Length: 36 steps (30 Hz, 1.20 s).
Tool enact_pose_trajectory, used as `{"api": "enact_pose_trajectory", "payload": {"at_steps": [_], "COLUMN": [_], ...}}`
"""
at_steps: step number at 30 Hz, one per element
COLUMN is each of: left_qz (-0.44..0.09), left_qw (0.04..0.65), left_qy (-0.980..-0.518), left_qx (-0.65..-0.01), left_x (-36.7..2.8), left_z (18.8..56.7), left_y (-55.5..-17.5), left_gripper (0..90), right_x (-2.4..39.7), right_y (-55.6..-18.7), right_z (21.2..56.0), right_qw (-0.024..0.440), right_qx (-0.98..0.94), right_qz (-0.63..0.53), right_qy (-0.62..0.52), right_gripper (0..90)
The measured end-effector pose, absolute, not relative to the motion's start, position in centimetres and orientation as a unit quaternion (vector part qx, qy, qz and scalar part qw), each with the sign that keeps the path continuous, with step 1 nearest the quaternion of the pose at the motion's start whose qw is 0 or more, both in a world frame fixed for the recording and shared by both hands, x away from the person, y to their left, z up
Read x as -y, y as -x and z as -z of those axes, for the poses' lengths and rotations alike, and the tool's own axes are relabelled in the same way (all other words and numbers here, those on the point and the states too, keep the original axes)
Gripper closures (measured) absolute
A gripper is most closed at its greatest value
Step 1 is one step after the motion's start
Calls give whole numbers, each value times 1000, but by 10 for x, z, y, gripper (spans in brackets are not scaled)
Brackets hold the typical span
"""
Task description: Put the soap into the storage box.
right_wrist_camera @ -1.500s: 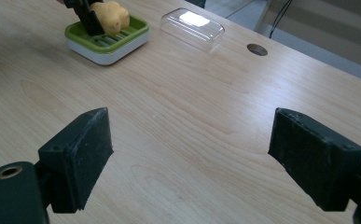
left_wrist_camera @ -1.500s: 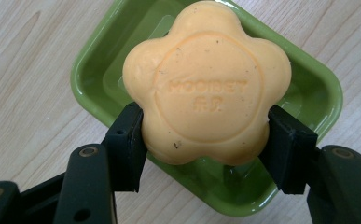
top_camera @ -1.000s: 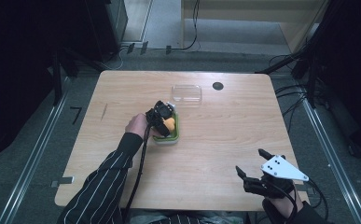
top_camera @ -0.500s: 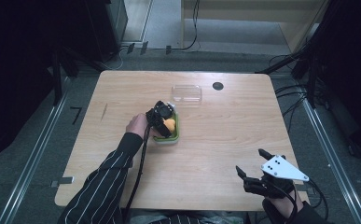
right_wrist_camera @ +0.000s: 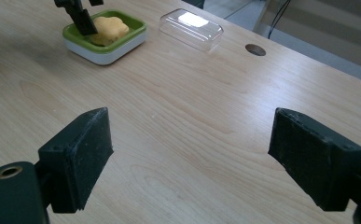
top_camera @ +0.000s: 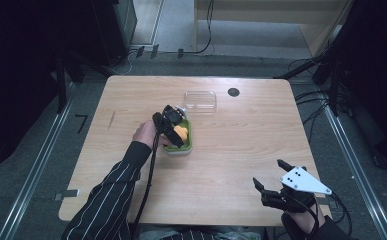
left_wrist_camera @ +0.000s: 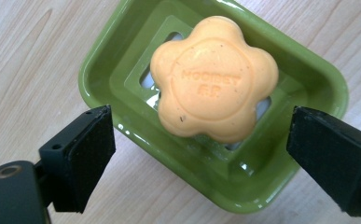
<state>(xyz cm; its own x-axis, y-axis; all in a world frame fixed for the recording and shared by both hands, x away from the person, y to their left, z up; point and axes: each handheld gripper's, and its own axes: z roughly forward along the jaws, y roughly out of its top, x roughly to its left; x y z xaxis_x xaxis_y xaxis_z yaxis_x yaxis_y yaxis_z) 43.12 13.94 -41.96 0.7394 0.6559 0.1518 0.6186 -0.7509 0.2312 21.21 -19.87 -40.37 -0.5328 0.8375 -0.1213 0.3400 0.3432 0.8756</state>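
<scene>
An orange flower-shaped soap (left_wrist_camera: 213, 86) lies in a green soap dish (left_wrist_camera: 99, 60) near the table's middle. My left gripper (left_wrist_camera: 206, 135) hovers just above it, open. Its jaws have just been opening; the soap sits between and below the pads, which stand well apart from it. From above, the left gripper (top_camera: 173, 127) covers the left side of the dish (top_camera: 188, 147), beside the soap (top_camera: 182, 132). My right gripper (top_camera: 268, 172) rests open near the front right edge with nothing between its jaws. The right gripper (right_wrist_camera: 192, 149) faces the dish (right_wrist_camera: 122, 44) and soap (right_wrist_camera: 108, 28) across bare wood.
A clear plastic lid (top_camera: 200, 99) lies just behind the dish, also seen as the lid (right_wrist_camera: 192, 28) in the right gripper view. A round cable hole (top_camera: 233, 92) sits to its right. A black cable trails from the left gripper along the striped sleeve (top_camera: 116, 195).
The left hand has barely shifted over the dish and the soap lies where it was. The right gripper has not moved.
</scene>
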Motion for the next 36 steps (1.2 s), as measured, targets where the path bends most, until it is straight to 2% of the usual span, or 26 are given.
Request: {"api": "enact_pose_trajectory", "payload": {"at_steps": [7,36], "left_qz": [-110,-80], "left_qw": [85,55], "left_qy": [-924,-915], "left_qx": [-357,-393], "left_x": [-144,-187], "left_z": [413,415], "left_y": [-425,-381], "left_gripper": [0,0], "right_x": [199,198], "right_y": [-212,-211], "right_z": [404,403], "right_qw": [293,293], "right_qx": [-765,-764], "right_qz": [-425,-426], "right_qy": [-385,-386], "right_gripper": [136,136]}}
